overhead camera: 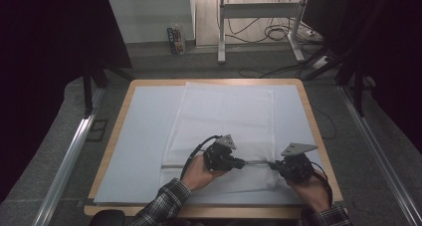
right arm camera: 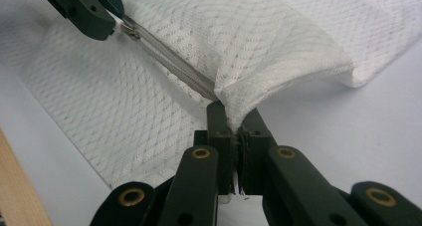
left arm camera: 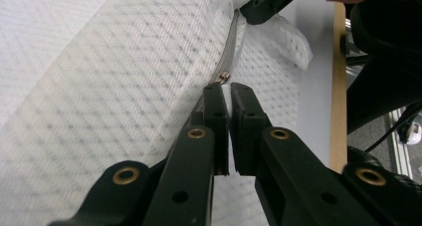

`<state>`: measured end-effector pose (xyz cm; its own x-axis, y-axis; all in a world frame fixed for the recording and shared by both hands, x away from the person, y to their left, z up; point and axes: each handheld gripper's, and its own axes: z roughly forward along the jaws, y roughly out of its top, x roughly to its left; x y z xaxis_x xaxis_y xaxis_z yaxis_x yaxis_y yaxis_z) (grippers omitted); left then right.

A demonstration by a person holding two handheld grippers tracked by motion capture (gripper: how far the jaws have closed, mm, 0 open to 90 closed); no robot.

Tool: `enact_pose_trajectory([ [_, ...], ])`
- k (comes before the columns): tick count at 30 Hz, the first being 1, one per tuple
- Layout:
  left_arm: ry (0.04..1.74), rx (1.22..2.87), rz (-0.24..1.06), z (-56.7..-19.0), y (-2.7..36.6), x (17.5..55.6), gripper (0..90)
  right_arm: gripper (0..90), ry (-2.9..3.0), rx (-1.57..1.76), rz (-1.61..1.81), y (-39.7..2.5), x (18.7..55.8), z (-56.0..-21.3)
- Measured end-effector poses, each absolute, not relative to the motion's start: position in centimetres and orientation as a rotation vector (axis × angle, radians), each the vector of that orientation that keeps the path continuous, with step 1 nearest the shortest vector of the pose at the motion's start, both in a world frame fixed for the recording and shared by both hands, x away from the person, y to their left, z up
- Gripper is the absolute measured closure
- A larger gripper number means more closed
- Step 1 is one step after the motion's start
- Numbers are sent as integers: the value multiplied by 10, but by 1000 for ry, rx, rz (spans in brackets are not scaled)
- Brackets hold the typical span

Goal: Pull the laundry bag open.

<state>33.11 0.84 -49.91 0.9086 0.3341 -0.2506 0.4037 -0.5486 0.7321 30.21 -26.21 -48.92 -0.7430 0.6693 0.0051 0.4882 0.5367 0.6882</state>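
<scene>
Near the front edge of the table [overhead camera: 115, 136], seen from the high view, a white mesh laundry bag [overhead camera: 224, 116] lies flat on a pale blue mat [overhead camera: 144, 136], its zipper [overhead camera: 256, 163] running crosswise, parallel to that front edge. Both tools sit on this one line: the left gripper [overhead camera: 242, 163] at about the bag's middle, the right gripper [overhead camera: 271, 164] at the bag's right side, tips facing each other with a short stretch of zipper between them

Along the left gripper view, the jaws stand nearly closed on a small white tab just behind the brass-coloured zipper slider [left arm camera: 224, 77], so I judge the left gripper [left arm camera: 230, 88] holds the pull. The grey zipper runs straight away from the tips toward the other tool at the top

Along the right gripper view, the right gripper [right arm camera: 233, 117] is pinched tight on a raised fold of mesh at the zipper's end, with the left tool's jaws and slider [right arm camera: 130, 33] up the line at upper left

Any pull, as I judge it, must follow that zipper axis, and the left hand is the one at the slider
</scene>
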Motion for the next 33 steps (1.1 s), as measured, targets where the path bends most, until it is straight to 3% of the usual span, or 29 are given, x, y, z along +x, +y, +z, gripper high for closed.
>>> enact_pose_trajectory([
  [33,604,2179,-68,-500,48,326,872,858,2513,982,970,-263,303,-491],
])
